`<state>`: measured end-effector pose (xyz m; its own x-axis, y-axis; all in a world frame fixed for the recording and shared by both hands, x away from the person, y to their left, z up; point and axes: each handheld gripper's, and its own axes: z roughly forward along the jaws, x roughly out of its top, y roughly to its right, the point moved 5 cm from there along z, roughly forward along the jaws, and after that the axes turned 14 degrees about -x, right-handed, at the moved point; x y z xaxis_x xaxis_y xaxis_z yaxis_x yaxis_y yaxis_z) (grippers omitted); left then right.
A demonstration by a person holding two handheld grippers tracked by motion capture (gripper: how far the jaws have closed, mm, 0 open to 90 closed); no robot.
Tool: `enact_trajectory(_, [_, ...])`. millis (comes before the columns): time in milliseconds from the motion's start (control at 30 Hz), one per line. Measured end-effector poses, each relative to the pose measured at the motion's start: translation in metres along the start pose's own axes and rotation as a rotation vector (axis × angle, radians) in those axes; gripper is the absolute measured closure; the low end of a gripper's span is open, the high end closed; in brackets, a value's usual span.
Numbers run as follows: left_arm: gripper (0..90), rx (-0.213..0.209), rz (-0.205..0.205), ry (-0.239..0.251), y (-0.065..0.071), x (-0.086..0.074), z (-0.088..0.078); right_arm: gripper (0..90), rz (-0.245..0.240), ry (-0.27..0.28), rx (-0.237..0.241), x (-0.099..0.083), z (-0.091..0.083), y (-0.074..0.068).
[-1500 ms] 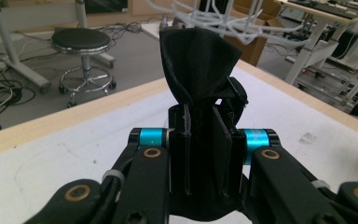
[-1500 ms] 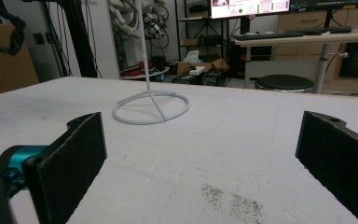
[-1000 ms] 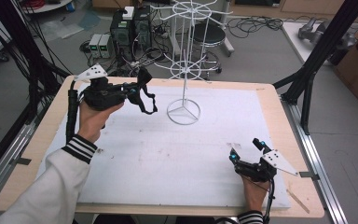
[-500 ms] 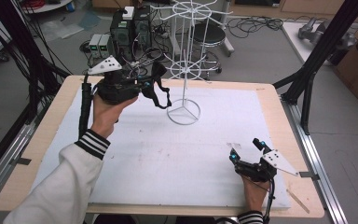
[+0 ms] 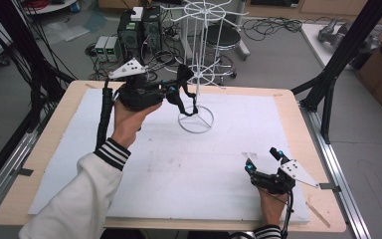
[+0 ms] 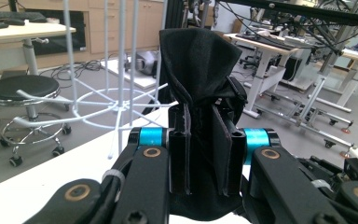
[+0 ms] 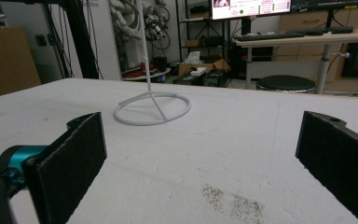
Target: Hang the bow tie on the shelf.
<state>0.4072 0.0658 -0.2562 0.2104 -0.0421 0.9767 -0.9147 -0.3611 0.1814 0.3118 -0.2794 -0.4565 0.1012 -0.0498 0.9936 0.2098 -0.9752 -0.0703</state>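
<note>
- On the left, the person's left gripper [image 5: 171, 92] is pinching a limp black fabric piece with a strap [image 5: 183, 87], holding it in the air above the far part of the white foam-covered table [image 5: 144, 189], just beside the tall white wire display rack with hoop tiers [image 5: 197, 74].
- In the left gripper view, the black fabric piece [image 6: 200, 70] is bunching up between the two pads, which are pressing on it from both sides; its top is folding over and a loose end is drooping below the jaws.
- It is looking light and soft, so I judge it will sag and swing rather than keep a shape; no sign of anything fragile.
- The cloth is likely grippy against the pads, though a thin fold could slide out; taking hold across a thick bunched part or near the strap looks safest for hooking it on a wire arm.
- The rack itself is looking slender and may wobble if nudged.
- On the right, the right gripper [image 5: 263, 162] is resting low at the near edge of the table, jaws spread wide with nothing between them.
</note>
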Motion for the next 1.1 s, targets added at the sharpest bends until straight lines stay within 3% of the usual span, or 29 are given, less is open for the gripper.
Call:
enact_trajectory(400, [77.5, 0.012, 0.020, -0.019, 0.004, 0.000, 0.022, 0.7, 0.001, -0.001, 0.000, 0.000, 0.000, 0.000])
enact_trajectory(533, [77.5, 0.040, 0.049, -0.038, 0.003, -0.001, 0.029, 0.7, 0.000, 0.001, 0.000, 0.000, 0.000, 0.000])
enact_trajectory(800, [77.5, 0.081, 0.039, -0.065, -0.008, -0.009, 0.038, 0.7, 0.007, -0.001, 0.001, 0.000, 0.000, 0.000])
enact_trajectory(1100, [77.5, 0.063, 0.034, -0.051, -0.006, -0.010, 0.044, 0.7, 0.011, -0.002, 0.004, 0.000, 0.000, 0.000])
